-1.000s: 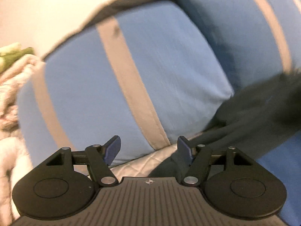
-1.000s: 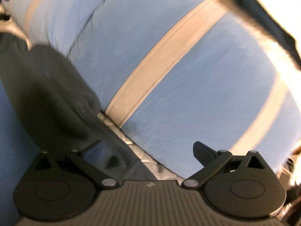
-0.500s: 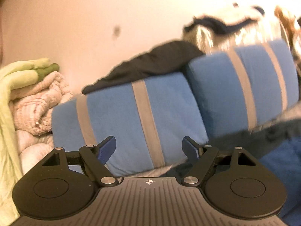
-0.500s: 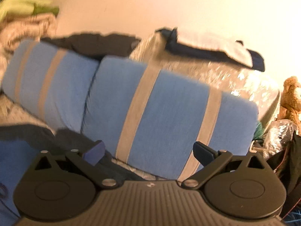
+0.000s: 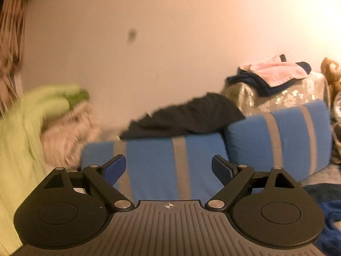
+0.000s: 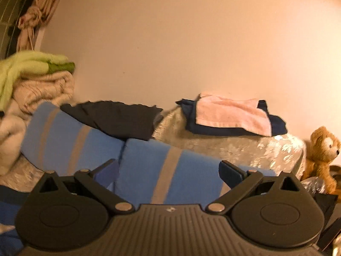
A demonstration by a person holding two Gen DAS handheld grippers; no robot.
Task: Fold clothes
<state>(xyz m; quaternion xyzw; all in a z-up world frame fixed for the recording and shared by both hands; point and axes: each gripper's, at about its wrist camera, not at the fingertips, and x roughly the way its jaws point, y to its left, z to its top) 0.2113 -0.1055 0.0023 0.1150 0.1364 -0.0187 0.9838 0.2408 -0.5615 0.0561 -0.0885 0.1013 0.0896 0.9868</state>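
The wall (image 6: 191, 42) fills most of both views, far ahead of the fingers. Below it, straight ahead of both pairs of fingers, stand two blue cushions (image 5: 162, 164) with grey stripes. A black garment (image 5: 187, 117) lies draped over the top of them, above and beyond the fingers. To the right of it a pink towel (image 6: 230, 115) lies flat on a dark blue cloth (image 6: 277, 125), both on a shiny cover. Far to the left sits a heap of green and cream bedding (image 6: 38, 79). Low at the edge, beside the fingers, a blue fabric (image 5: 328, 213) shows on the bed; how it lies there is out of view.

The left gripper (image 5: 169, 168) is spread wide with nothing between its fingers, and so is the right gripper (image 6: 168, 175).

Both point level at the cushions, well above any cloth, so which piece is in hand cannot be settled. To fold well, tilt both down until the cloth is in view, and take two matching corners or edges. Keep the pair level and taut so the fold falls square.
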